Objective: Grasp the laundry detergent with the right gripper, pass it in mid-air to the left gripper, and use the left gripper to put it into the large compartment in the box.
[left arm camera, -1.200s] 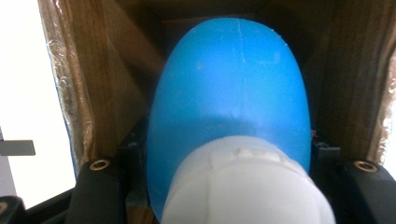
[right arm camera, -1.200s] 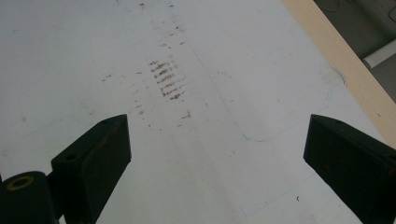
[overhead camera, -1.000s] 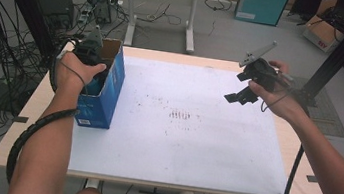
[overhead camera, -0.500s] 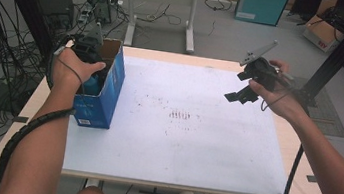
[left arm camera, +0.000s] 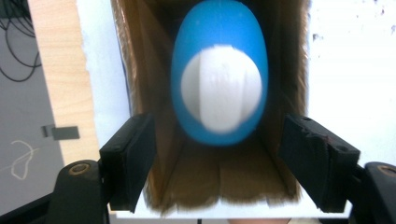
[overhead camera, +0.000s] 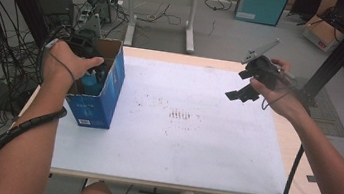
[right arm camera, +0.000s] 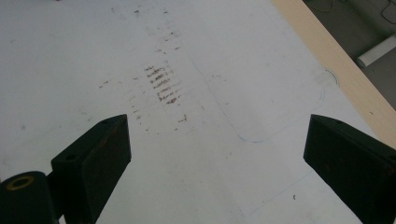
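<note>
1. The white sheet [overhead camera: 176, 128] is spread over the table [overhead camera: 301, 169], with brown smudges [overhead camera: 180, 114] near its middle.
2. At the near left, a blue box [overhead camera: 105, 93] is stood on the sheet, its top open.
3. The left gripper [left arm camera: 224, 163] is held over the box; its jaws have just been opening and nothing is gripped.
4. A blue bottle [left arm camera: 219, 74] with a white cap is seen inside the box, clear of both pads.
5. At the far right, the right gripper [overhead camera: 241, 88] is held above the sheet, jaws wide apart and empty.
</note>
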The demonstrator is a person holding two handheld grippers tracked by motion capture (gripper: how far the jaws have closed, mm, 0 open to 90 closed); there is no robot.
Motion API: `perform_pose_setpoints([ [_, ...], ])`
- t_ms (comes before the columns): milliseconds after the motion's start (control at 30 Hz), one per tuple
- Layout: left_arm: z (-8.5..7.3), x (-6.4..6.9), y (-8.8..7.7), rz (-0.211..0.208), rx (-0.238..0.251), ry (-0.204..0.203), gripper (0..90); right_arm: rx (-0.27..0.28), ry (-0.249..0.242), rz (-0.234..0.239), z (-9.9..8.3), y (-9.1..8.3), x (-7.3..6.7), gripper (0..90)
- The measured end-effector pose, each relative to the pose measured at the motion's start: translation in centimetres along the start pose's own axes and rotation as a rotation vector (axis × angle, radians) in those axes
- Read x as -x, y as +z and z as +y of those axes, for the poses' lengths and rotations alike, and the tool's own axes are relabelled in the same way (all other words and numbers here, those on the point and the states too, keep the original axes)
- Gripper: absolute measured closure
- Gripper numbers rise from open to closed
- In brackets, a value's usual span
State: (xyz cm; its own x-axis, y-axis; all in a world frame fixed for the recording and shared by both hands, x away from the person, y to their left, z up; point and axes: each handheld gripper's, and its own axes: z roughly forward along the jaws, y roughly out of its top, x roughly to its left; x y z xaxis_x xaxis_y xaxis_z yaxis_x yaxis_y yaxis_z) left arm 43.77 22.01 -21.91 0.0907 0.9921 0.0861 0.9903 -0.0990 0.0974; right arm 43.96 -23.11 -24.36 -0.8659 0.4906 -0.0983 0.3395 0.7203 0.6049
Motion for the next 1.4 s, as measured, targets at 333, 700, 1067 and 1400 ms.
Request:
perform_pose_setpoints([
  [333,-0.4,2.4,-3.9,-0.036,0.095,0.059,19.3,-0.008,0.014,0.004,0.0,0.3,0.4,7.3],
  [700,0.5,8.3,-4.7,-0.095,0.144,0.205,11.9,-0.048,0.009,-0.006,0.2,0.1,1.8,7.3],
  [1067,1.4,11.8,-4.1,-0.135,0.148,0.282,10.4,-0.084,0.055,-0.014,-0.2,0.7,3.2,7.3],
  [1400,1.3,13.7,-3.1,-0.159,0.143,0.334,10.3,-0.135,0.079,-0.033,-0.1,1.1,4.5,7.4],
])
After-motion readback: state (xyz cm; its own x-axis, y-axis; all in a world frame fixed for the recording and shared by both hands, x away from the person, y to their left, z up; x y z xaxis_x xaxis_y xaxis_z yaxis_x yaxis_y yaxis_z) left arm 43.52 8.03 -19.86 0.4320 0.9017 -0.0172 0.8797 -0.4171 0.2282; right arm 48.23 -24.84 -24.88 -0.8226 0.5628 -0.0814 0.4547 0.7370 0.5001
